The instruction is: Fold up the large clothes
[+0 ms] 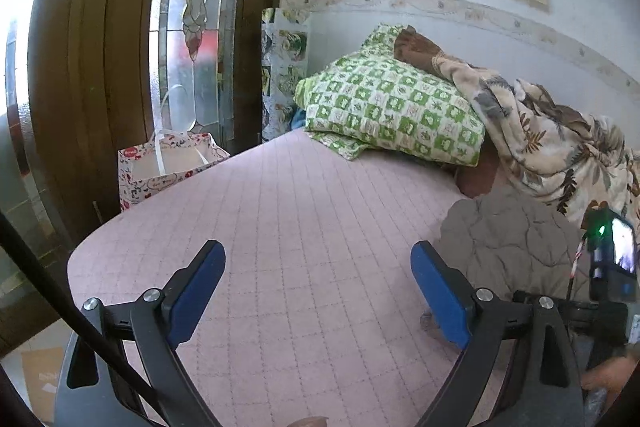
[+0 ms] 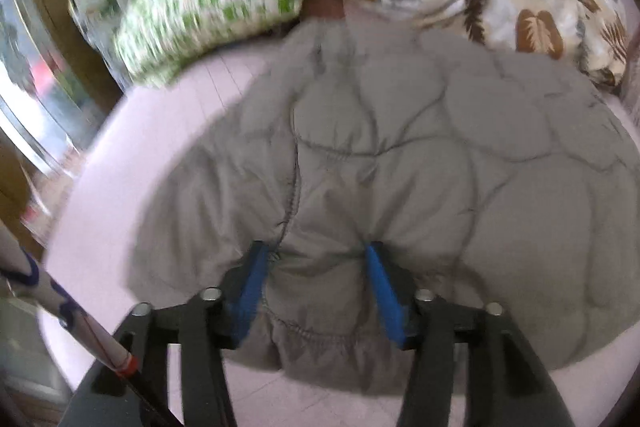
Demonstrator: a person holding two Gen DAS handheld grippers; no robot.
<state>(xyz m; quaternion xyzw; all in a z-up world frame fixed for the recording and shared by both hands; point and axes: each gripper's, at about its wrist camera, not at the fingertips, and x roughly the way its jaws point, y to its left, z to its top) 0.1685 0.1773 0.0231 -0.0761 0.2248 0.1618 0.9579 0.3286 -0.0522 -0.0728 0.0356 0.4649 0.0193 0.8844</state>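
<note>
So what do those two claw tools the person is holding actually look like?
Both look alike: the left gripper and right gripper each have two black, angular linkage arms joined by round silver bolts, ending in flat blue pads. A thin dark cable crosses the left view; a white cable with a red band crosses the right view.

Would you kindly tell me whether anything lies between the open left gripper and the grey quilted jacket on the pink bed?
Nothing visible does. Only bare pink bedcover lies between the left gripper and the grey quilted jacket, which the right gripper already straddles.
</note>
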